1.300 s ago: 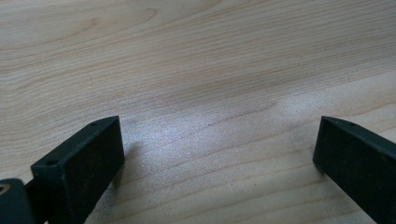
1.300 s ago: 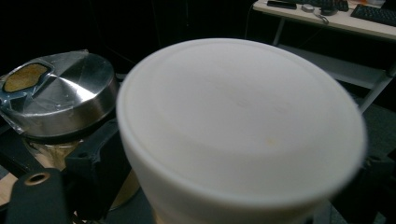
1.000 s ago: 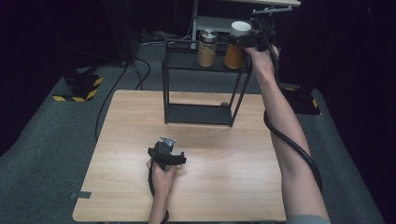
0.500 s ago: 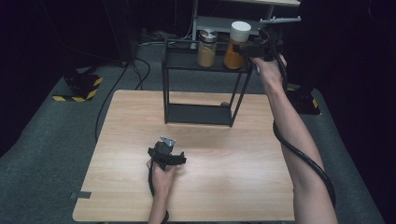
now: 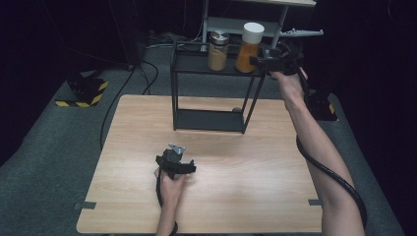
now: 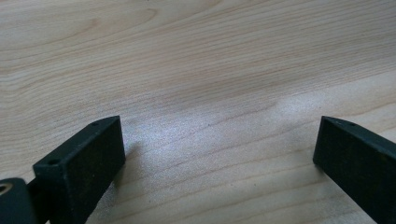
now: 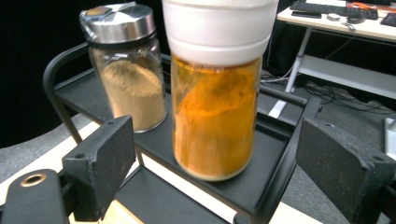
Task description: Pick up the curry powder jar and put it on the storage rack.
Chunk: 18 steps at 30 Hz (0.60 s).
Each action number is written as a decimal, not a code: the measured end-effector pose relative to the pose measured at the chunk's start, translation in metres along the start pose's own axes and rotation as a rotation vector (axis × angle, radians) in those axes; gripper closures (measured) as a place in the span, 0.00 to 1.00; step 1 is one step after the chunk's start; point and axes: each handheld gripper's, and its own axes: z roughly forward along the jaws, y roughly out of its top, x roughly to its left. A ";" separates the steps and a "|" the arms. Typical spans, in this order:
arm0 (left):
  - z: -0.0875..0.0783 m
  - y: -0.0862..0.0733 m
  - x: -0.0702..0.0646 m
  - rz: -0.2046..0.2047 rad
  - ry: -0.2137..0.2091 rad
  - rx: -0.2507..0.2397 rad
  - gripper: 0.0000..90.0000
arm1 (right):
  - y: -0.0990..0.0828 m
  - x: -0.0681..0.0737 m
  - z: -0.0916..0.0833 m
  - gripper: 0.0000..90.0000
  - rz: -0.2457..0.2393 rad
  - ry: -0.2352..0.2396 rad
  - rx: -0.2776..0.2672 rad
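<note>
- While the orange jar [image 7: 215, 112] stands on the rack's [image 5: 196, 69] top shelf beside the tan jar [image 7: 128, 84], right gripper [image 7: 212, 161] gapes wide just short of it.
- Centre on the glass below the white lid [image 7: 219, 28].
- Close gently; avoid nudging tan jar.
- Left gripper [image 6: 219, 158] open, empty, over the table [image 6: 196, 56].

Glossy glass jar [image 7: 215, 116] with matt white plastic lid, matt black metal rack [image 5: 182, 88], smooth pale wood table [image 5: 246, 196].

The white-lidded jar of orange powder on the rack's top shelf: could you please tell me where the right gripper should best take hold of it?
Grip the orange jar around its straight glass body, below the wide white lid. Come in level from the rack's right end, as the open right gripper already faces it; the metal-lidded jar blocks the far side.
</note>
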 end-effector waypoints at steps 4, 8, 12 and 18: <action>0.000 0.000 0.000 0.001 -0.002 0.000 0.02 | -0.011 -0.004 -0.005 0.13 -0.010 0.017 -0.009; 0.000 0.000 0.000 0.001 -0.002 0.000 0.02 | -0.026 -0.010 -0.009 0.12 -0.019 0.028 -0.006; 0.000 0.000 0.000 0.001 -0.002 0.000 0.02 | -0.034 -0.013 -0.010 0.12 -0.022 0.039 -0.001; 0.000 0.000 0.000 0.001 -0.001 -0.001 0.02 | -0.050 -0.014 -0.014 0.13 -0.042 0.055 0.006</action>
